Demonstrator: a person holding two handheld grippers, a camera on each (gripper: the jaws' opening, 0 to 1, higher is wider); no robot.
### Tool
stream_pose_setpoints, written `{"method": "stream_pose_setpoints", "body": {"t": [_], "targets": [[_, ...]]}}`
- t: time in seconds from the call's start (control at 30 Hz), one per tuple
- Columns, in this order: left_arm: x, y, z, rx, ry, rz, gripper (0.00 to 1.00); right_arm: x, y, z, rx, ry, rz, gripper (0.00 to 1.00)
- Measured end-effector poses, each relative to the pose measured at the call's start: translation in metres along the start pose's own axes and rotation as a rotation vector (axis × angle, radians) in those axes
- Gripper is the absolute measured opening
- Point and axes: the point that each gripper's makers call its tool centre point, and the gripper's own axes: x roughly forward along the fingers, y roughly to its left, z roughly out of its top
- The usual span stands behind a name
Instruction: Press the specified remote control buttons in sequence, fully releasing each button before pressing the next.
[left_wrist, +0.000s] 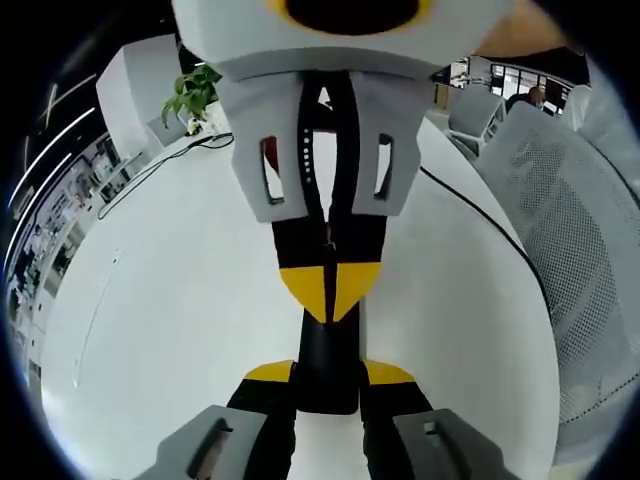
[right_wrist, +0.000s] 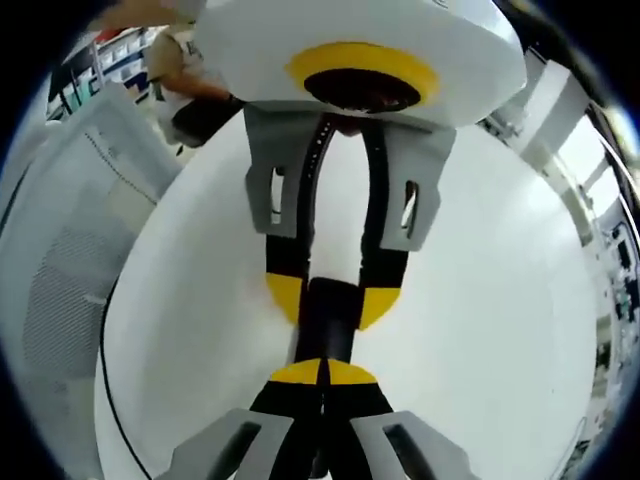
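Gripping the remote with the left gripper, jaws spread just wide enough to clamp the black body from either side, yellow pads lying against its flanks. Holding it out ahead of that gripper, above the white table, one end of the body towards the left gripper view.

Meeting it from the far side with the right gripper, jaws drawn together into a single yellow point. Resting that point on, or just off, the remote's upper face (contact too close to call). Showing the same in the right gripper view: closed tips at the bottom, remote directly ahead, the left gripper's jaws straddling it.

Judging progress: a press apparently being made or released. Not seeing the buttons, nor any indicator, so unable to tell which in the sequence this is or how many are left. Final state not confirmed.

Noting, beyond the right gripper, a black cable lying across the table.
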Motion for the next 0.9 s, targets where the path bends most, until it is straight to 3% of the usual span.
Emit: {"method": "stream_pose_setpoints", "body": {"t": [0.33,0.9], "targets": [[-0.001,0.000,0.000,0.001,0.003,0.001,0.23,-0.012,-0.006,0.011,-0.009,-0.033,-0.031,0.00],[-0.001,0.001,-0.001,0.001,0.012,0.003,0.23,-0.018,-0.005,0.012,-0.003,-0.041,-0.049,0.00]]}}
